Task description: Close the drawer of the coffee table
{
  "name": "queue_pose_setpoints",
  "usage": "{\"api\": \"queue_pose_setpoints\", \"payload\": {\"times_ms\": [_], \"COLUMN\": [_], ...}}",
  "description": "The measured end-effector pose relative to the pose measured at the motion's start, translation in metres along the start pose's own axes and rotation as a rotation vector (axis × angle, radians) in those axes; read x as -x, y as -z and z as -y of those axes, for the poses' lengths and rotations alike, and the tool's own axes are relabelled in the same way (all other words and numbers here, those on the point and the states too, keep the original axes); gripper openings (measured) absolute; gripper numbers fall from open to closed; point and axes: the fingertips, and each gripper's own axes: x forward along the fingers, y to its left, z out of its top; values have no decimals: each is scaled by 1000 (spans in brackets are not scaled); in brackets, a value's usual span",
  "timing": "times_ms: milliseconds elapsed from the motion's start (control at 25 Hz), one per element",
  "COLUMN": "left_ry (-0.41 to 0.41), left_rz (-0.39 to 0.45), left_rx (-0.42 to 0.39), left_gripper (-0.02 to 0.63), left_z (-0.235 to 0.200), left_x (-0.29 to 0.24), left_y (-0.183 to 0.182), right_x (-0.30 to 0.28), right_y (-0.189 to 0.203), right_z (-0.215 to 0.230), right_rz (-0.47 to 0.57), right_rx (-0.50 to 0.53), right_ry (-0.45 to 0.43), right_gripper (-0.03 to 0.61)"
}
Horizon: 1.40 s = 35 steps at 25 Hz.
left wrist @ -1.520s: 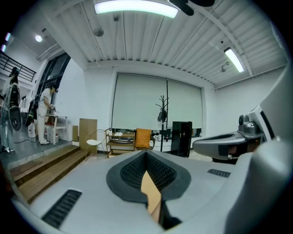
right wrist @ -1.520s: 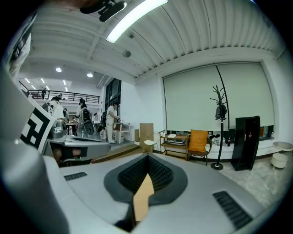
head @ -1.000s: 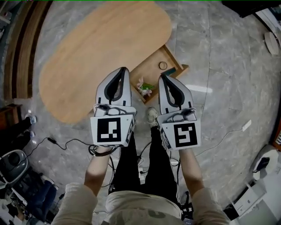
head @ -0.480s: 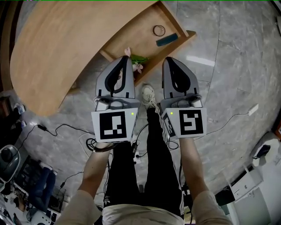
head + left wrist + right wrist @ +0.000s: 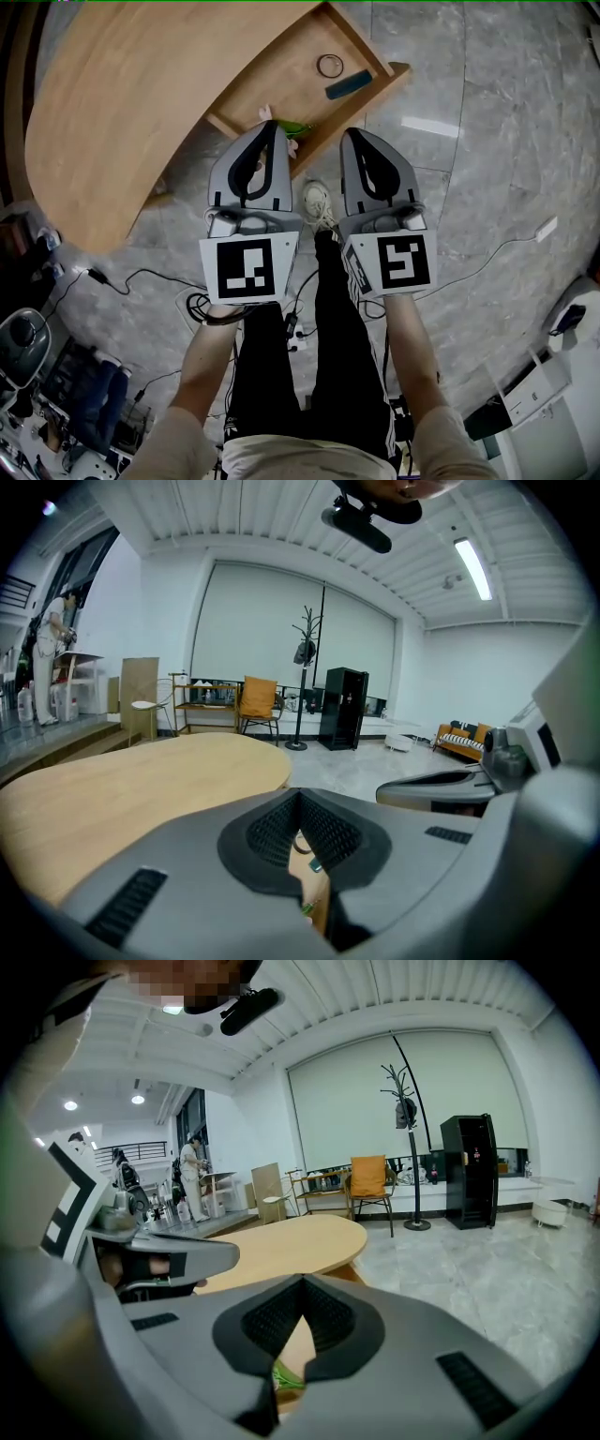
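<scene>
Approach step: the left tongs [image 5: 266, 131] and right tongs [image 5: 352, 139], both clenched and empty, hover by the open drawer [image 5: 281, 98], upper middle. Next, push its front toward the desk [image 5: 122, 103].

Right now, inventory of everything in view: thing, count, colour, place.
coffee table: 1, light wood, oval, upper left of the head view
drawer: 1, wood, standing open from the table
ring: 1, dark, in the drawer
flat item: 1, dark teal, in the drawer near its front
flower sprig: 1, pink and green, drawer's near corner, partly hidden
cables: several, black, floor at left
floor: grey marble tiles
chair: 1, orange, beyond the table
coat stand: 1, black, by the chair
cabinet: 1, black, right of the stand
shoe: 1, white, between the claws
left claw: 1, grey, shut, empty
right claw: 1, grey, shut, empty
</scene>
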Motion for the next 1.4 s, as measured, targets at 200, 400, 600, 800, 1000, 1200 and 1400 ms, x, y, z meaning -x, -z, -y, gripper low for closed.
{"api": "queue_pose_setpoints", "payload": {"times_ms": [200,400,600,800,1000,1200,1400], "left_ry": [34,131,259,327,323,318,296], "left_rz": [-36,-162,-290,-432,-541,-634,-682], "left_rx": [-45,-103,-137,-211,-259,-334,-412], "left_gripper": [6,20,123,152,159,161,156], "left_z": [13,37,69,98,109,114,113], "left_x": [-6,-24,-59,-95,-121,-138,-147], "left_y": [5,35,72,124,166,200,219], "right_x": [3,10,19,28,35,38,41], "right_y": [1,7,18,33,47,61,67], "right_z": [6,19,40,62,74,88,98], "right_rz": [6,6,-13,-40,-72,-100,-113], "right_rx": [-12,-24,-36,-56,-73,-87,-106], "right_ry": [11,33,55,81,88,96,105], "right_gripper": [6,5,5,5,5,6,5]}}
